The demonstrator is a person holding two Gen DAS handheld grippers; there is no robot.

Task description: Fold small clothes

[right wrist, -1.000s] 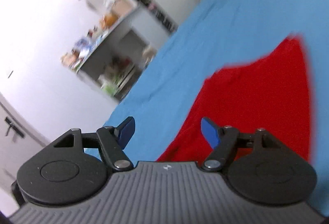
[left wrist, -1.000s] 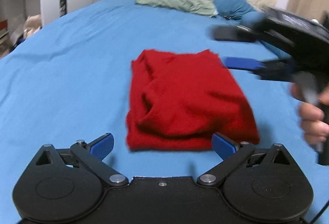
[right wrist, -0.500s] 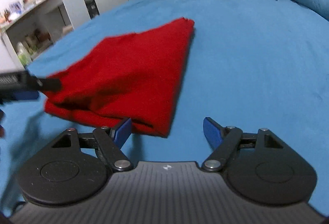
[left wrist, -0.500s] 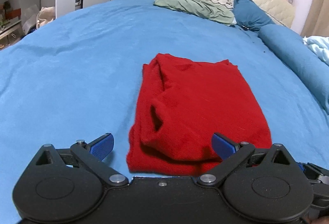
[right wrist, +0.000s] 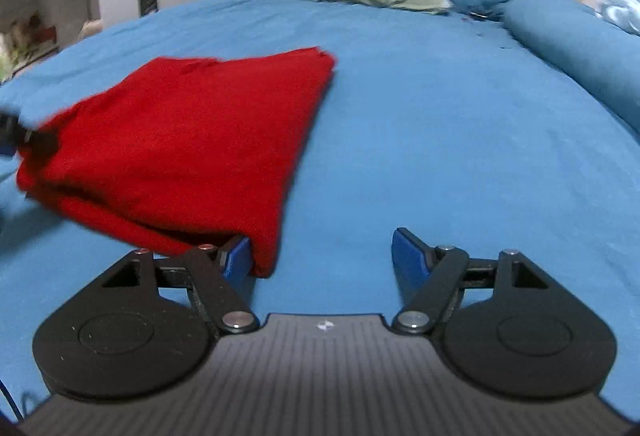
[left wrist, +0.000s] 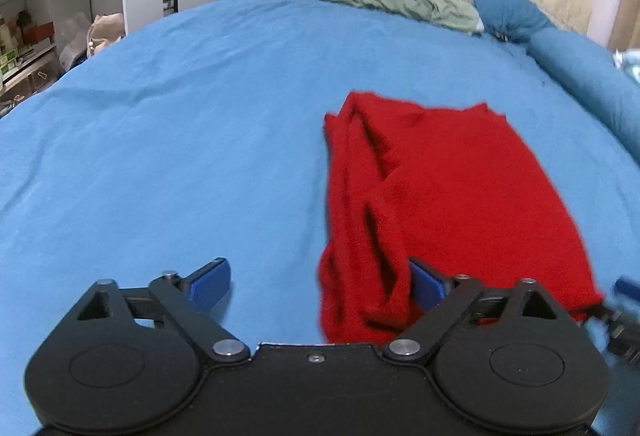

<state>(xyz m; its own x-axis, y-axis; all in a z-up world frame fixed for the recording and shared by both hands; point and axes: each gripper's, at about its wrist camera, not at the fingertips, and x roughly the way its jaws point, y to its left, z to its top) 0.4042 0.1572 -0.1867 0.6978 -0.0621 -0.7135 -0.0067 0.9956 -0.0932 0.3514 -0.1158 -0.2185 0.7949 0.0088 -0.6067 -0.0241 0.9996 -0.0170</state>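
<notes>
Red garment (left wrist: 452,188), blue sheet (left wrist: 180,136), green pillow (left wrist: 396,2).

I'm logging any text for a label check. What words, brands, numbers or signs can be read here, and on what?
No readable words or numbers.
Right gripper body: a small white mark, no letters legible.
Shelf items: too small and blurred to read.
Red garment: no label visible.
</notes>
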